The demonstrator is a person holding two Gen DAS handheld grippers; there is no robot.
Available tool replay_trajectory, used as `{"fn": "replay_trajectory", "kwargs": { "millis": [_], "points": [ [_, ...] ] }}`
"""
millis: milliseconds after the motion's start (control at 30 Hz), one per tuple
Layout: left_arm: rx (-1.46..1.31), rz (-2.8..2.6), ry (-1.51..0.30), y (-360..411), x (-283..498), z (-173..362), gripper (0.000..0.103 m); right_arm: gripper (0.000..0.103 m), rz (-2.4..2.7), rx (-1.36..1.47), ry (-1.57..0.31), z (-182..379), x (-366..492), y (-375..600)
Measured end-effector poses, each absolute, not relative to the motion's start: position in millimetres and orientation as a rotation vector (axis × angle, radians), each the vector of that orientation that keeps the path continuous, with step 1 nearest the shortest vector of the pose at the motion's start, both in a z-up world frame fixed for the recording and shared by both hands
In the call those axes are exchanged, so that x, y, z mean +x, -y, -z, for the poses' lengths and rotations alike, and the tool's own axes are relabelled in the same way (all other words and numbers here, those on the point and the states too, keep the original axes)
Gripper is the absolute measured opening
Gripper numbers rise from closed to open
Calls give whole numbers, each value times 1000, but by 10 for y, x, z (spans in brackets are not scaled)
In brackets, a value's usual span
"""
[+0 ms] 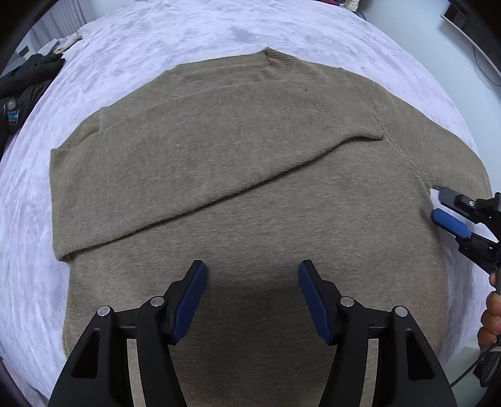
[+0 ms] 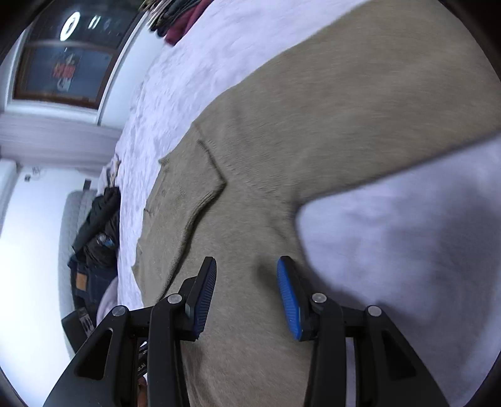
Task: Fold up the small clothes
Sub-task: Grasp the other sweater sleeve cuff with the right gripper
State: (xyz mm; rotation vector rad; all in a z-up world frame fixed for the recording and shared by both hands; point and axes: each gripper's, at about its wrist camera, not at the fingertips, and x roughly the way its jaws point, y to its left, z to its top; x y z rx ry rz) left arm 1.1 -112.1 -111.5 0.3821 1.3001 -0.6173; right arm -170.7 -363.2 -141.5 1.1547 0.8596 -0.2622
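A tan knit sweater (image 1: pixel 250 175) lies flat on a pale lilac bedspread (image 1: pixel 131 47), collar (image 1: pixel 278 61) at the far side. One sleeve (image 1: pixel 219 162) is folded across the body. My left gripper (image 1: pixel 252 269) is open and empty, just above the sweater's lower body. My right gripper (image 1: pixel 436 203) shows at the sweater's right edge, open. In the right wrist view my right gripper (image 2: pixel 246 266) is open and empty over the sweater (image 2: pixel 313 125) beside its armpit, where the other sleeve (image 2: pixel 391 103) stretches away.
Dark clothes (image 1: pixel 22 81) are piled at the bed's left edge and also show in the right wrist view (image 2: pixel 97 225). More garments (image 2: pixel 178 18) lie at the bed's far end. A dark window (image 2: pixel 62 69) is in the wall beyond.
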Motion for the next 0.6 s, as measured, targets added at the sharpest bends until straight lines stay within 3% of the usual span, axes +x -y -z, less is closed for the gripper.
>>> {"fn": "replay_trajectory", "kwargs": {
  "millis": [233,400,600],
  "points": [
    [412,651,-1292,1481,-160,1093,63,45,467,1204,-730,1268,-2375,4186],
    [398,687,-1300,1841,-287,1089,63,45,723,1295,-536,1155,-2988,4659],
    [415,738,-1281,2253,-471,1048,63,45,749,1347,-433,1171,-3215,4961]
  ]
}}
